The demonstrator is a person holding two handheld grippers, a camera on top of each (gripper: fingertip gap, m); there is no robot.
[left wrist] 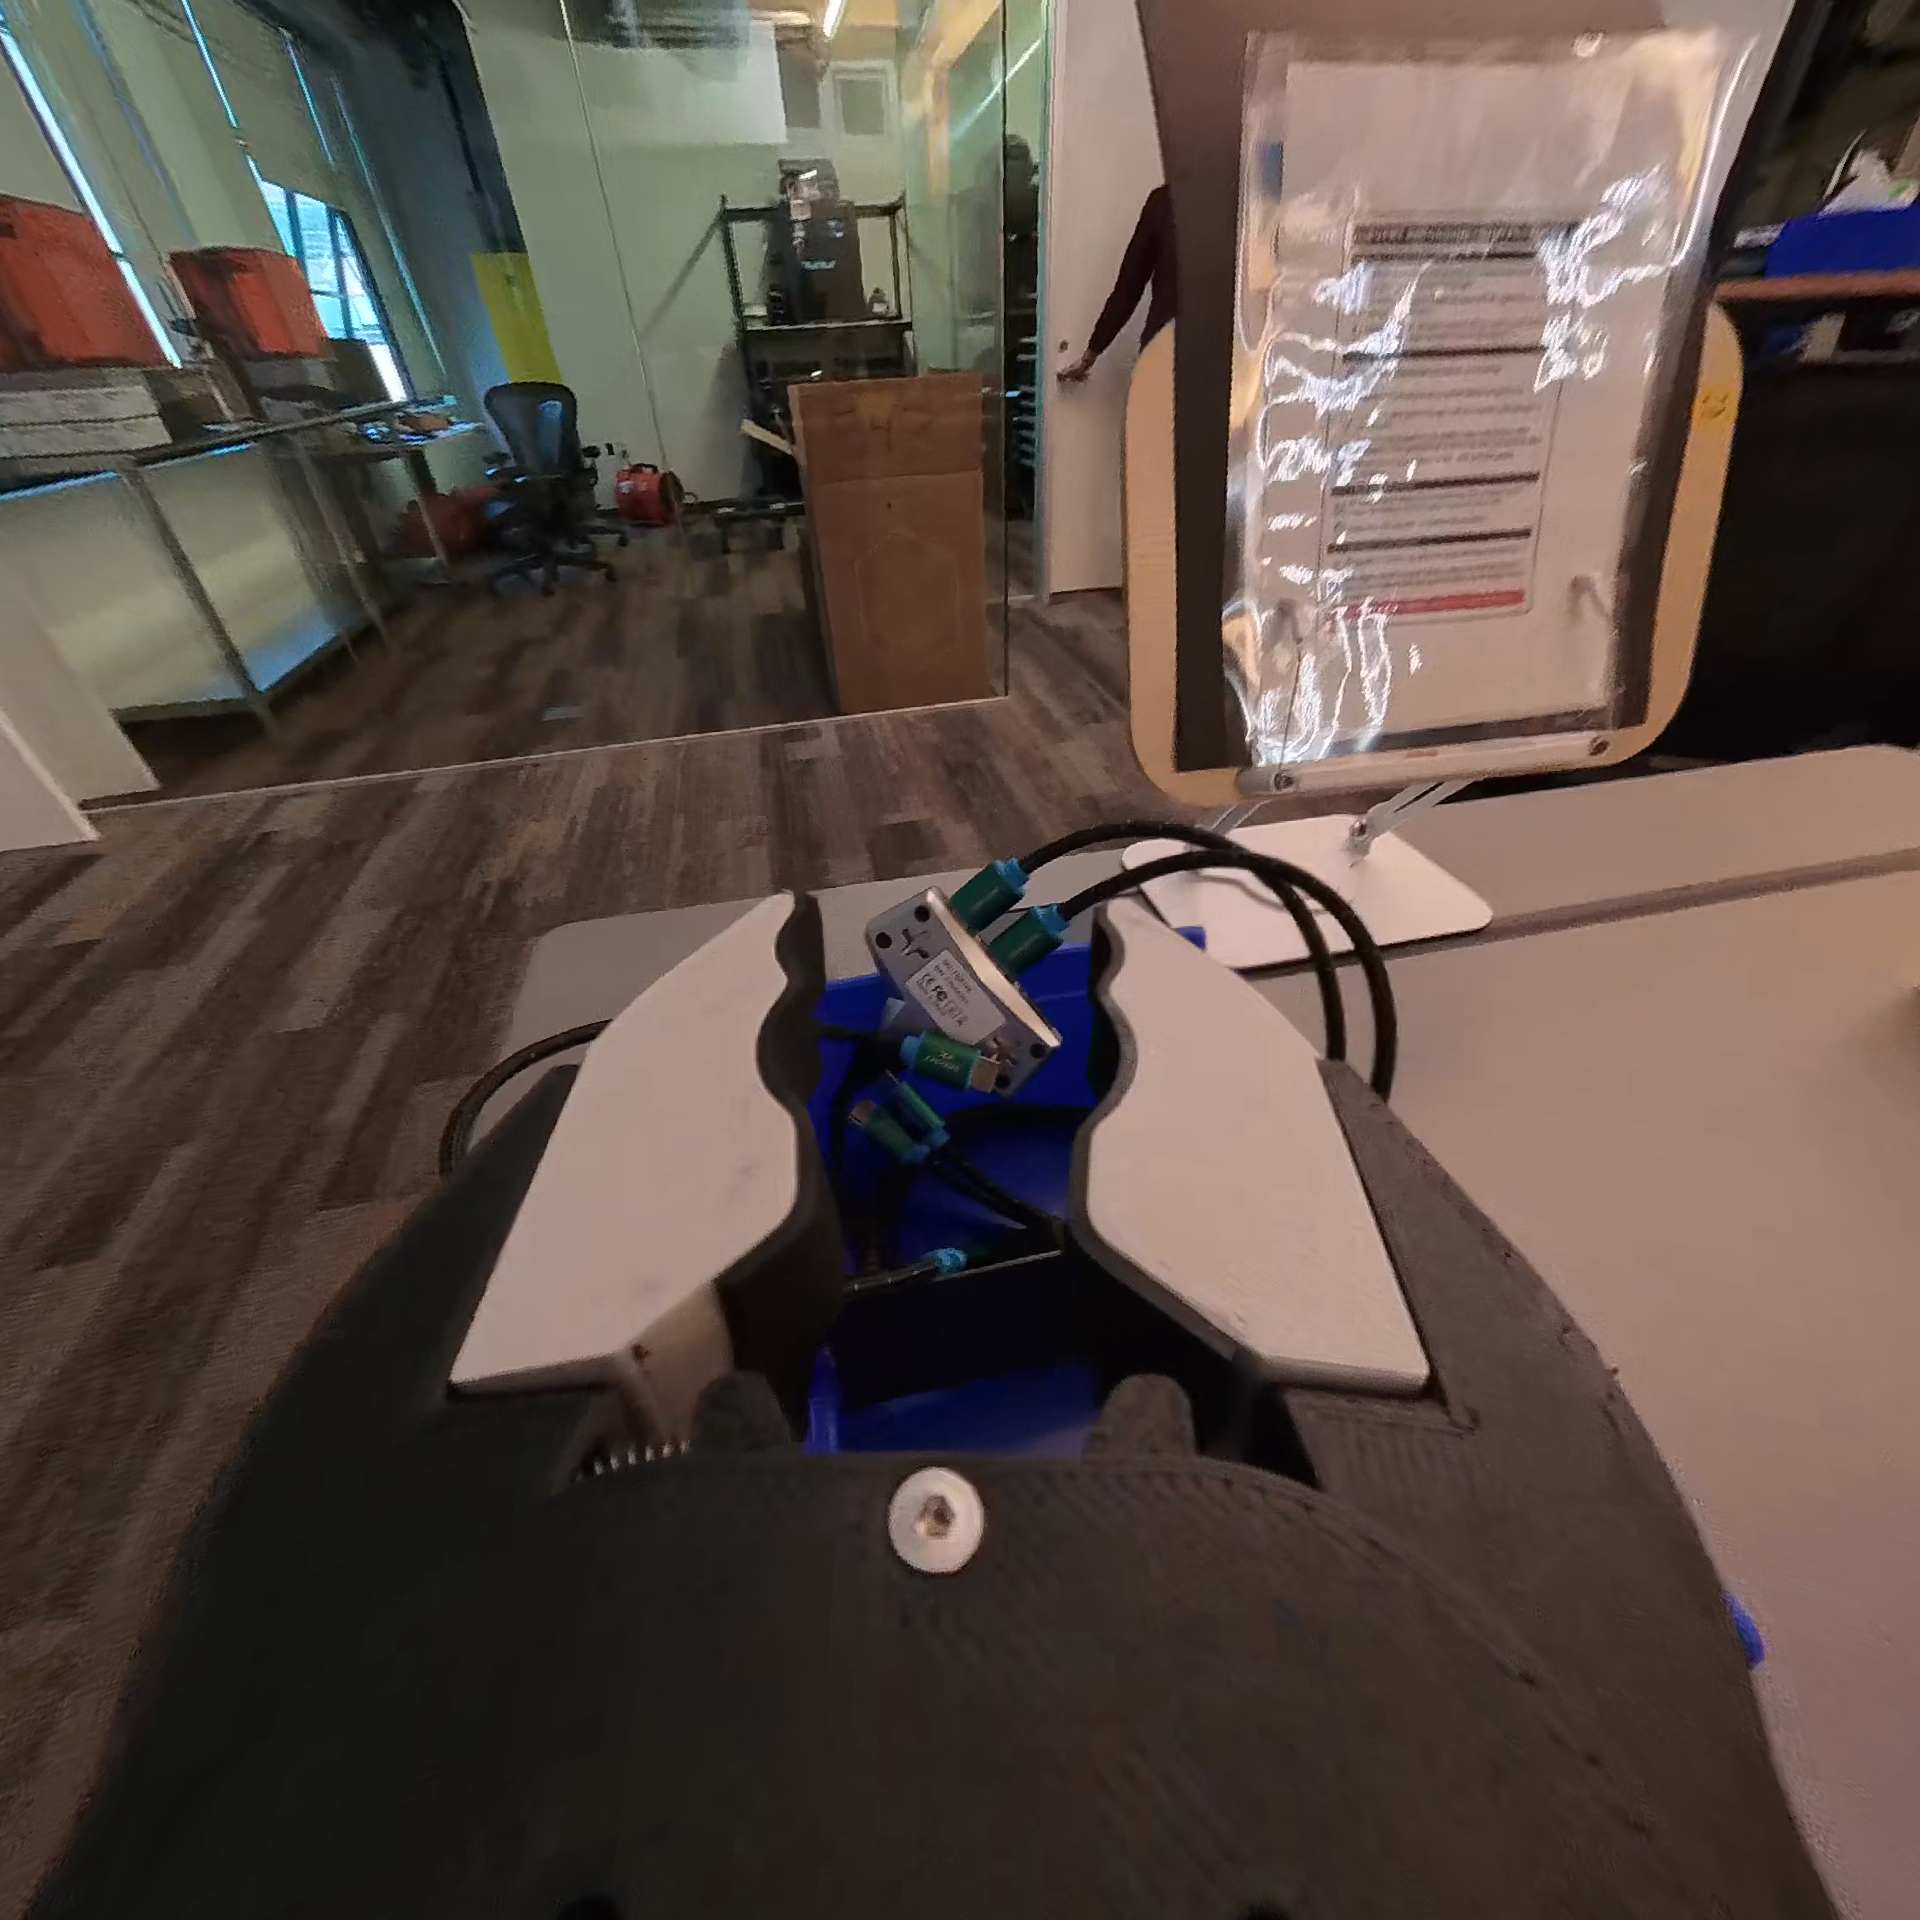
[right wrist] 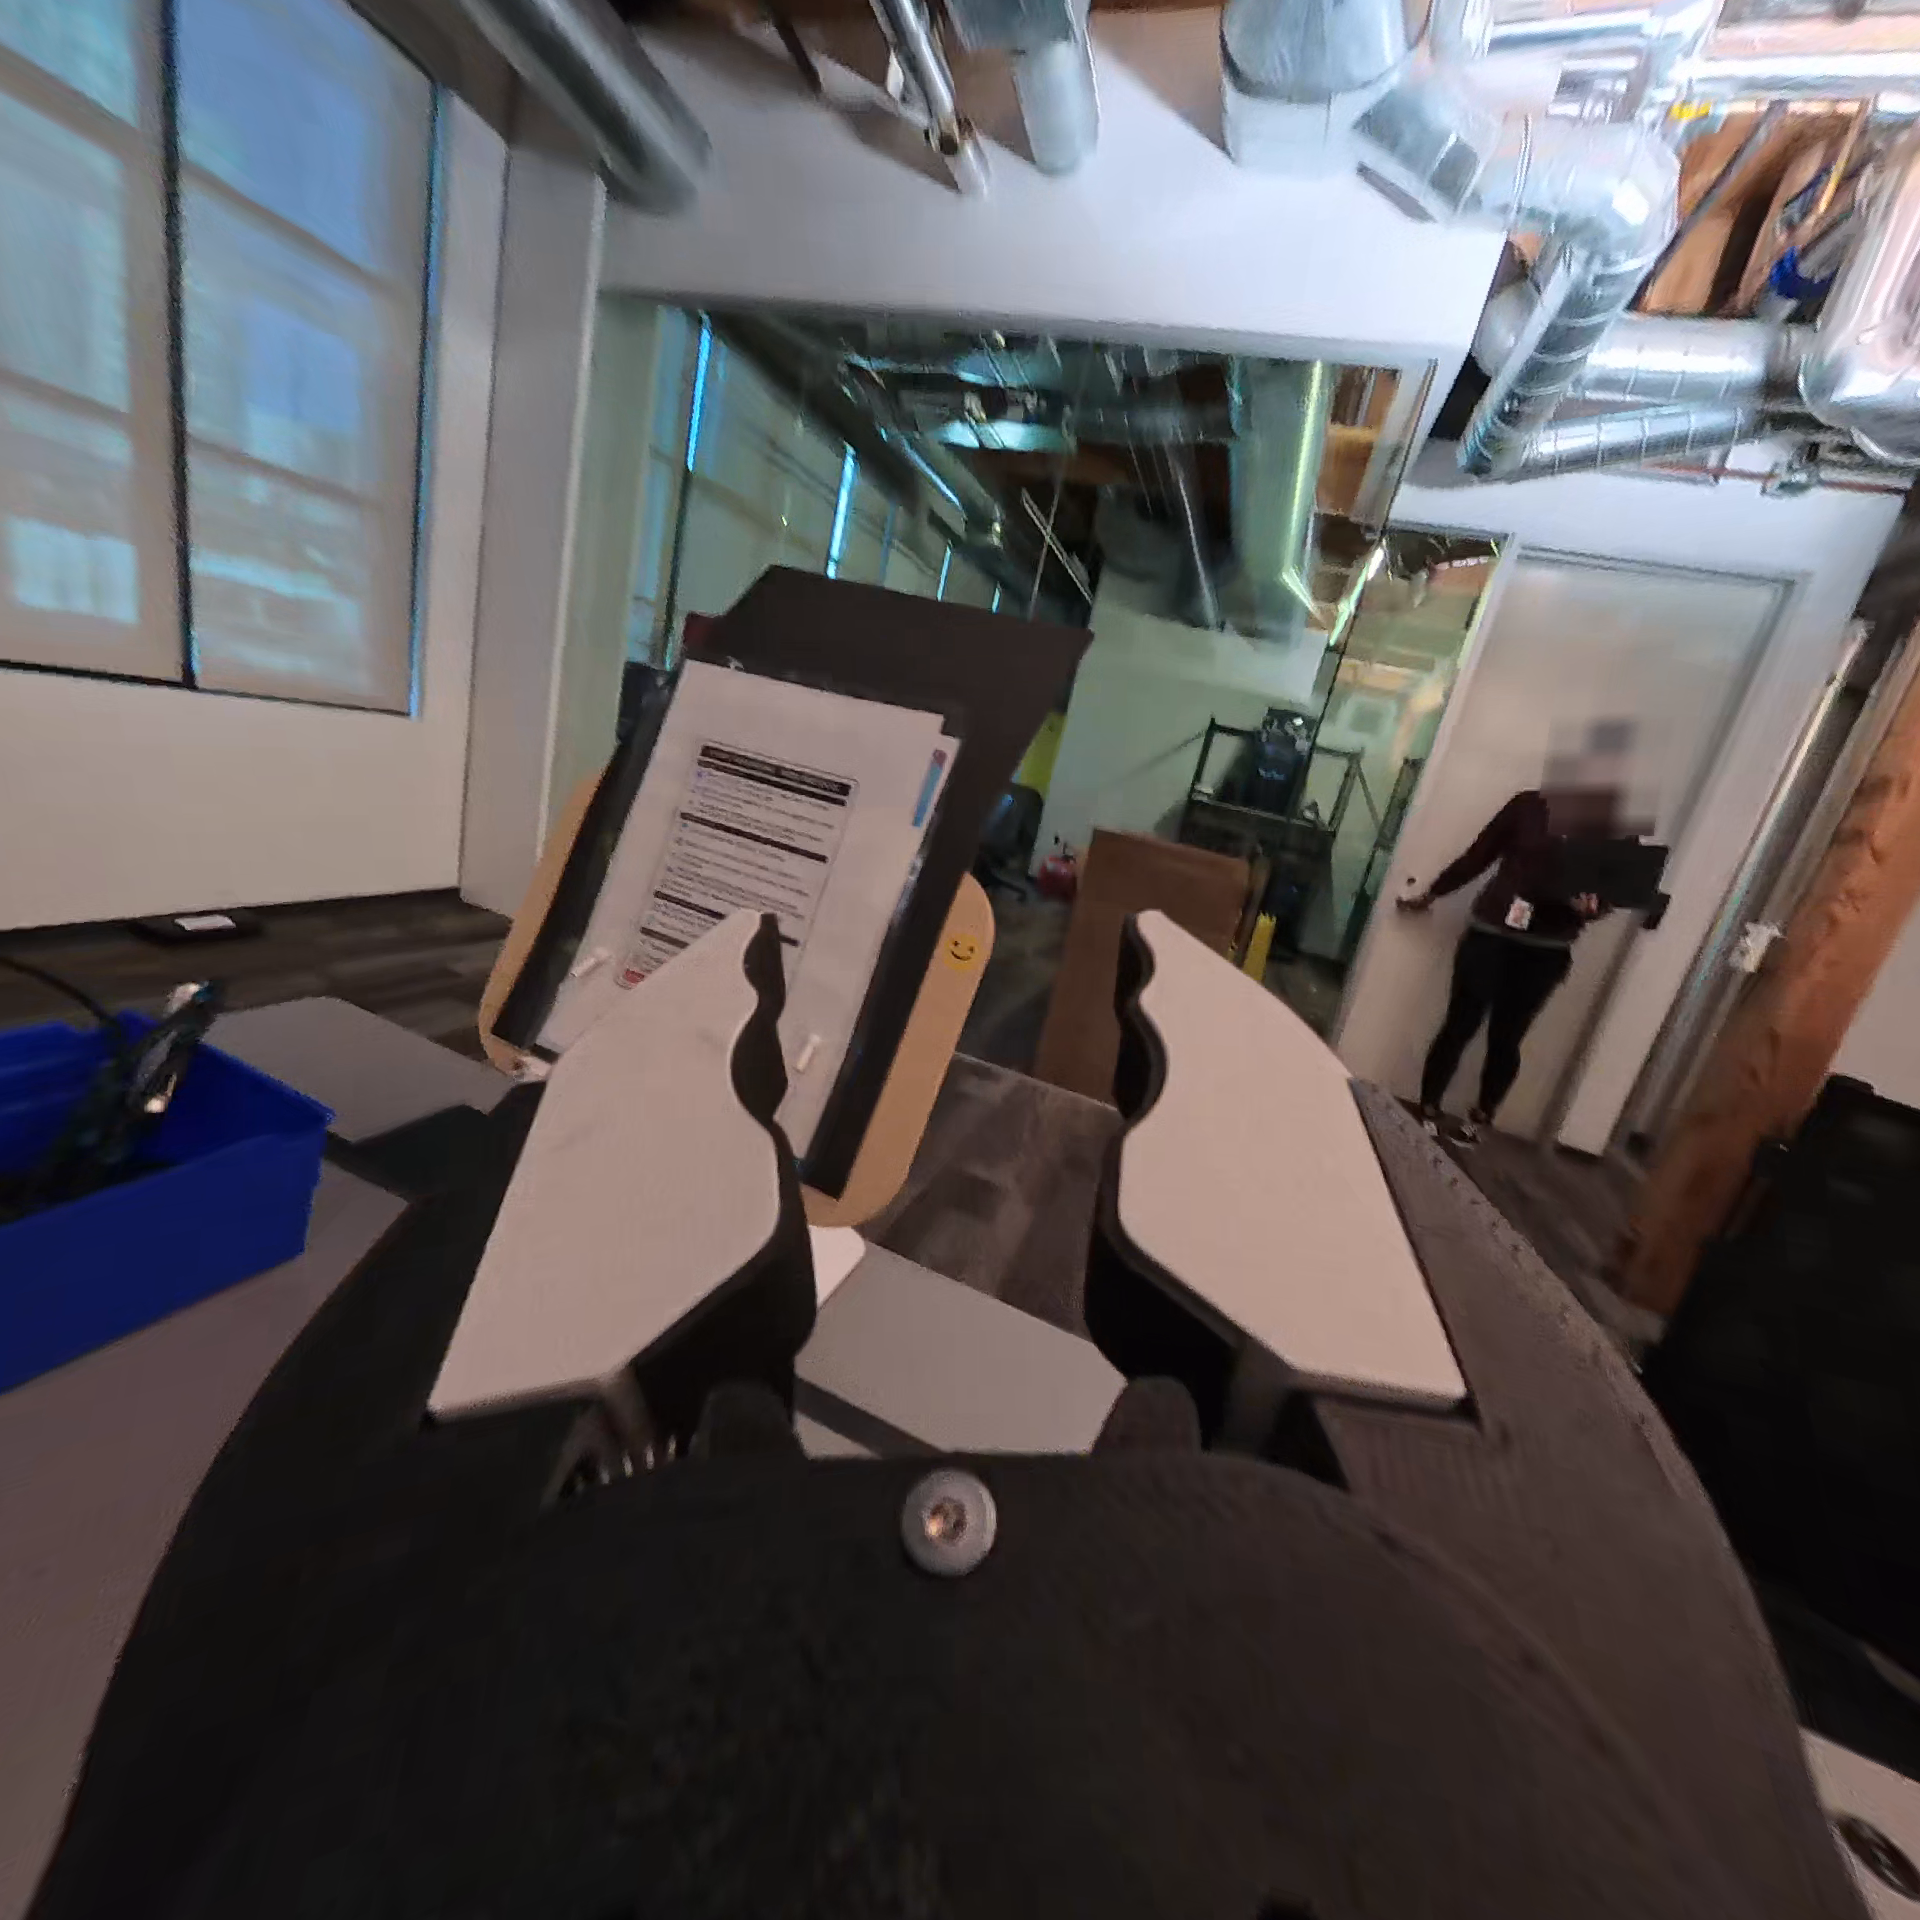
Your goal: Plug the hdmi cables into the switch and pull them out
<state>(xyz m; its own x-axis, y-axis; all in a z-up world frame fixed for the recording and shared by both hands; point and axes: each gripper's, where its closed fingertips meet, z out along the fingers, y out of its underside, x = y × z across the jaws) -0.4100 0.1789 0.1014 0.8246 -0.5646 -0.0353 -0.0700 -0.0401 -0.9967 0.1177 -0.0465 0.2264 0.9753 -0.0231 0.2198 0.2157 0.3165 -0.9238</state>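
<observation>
Blue plastic forms the open bin (left wrist: 862, 1023) on the grey tabletop (left wrist: 1621, 1091), and in it the small silver metal HDMI switch box (left wrist: 961, 987) is propped up on edge, tilted, with its labelled underside turned toward the left wrist camera. Two black braided HDMI cables with teal connector housings (left wrist: 1013, 914) are seated in the switch's upper edge and arc out over the bin's rim to the right. A third teal connector (left wrist: 951, 1060) lies against the switch's lower end; whether it is fully seated cannot be told. More loose teal-ended plugs (left wrist: 899, 1132) are piled lower in the bin. The left gripper (left wrist: 951, 940) is held just above the bin with its white-faced fingers spread apart on either side of the switch, nothing being gripped. The right gripper (right wrist: 945, 956) is held well to the right of the bin (right wrist: 156, 1195), raised and pointed toward a clear-sleeved printed sheet on a wooden stand (right wrist: 769, 883), its fingers likewise spread and empty.
</observation>
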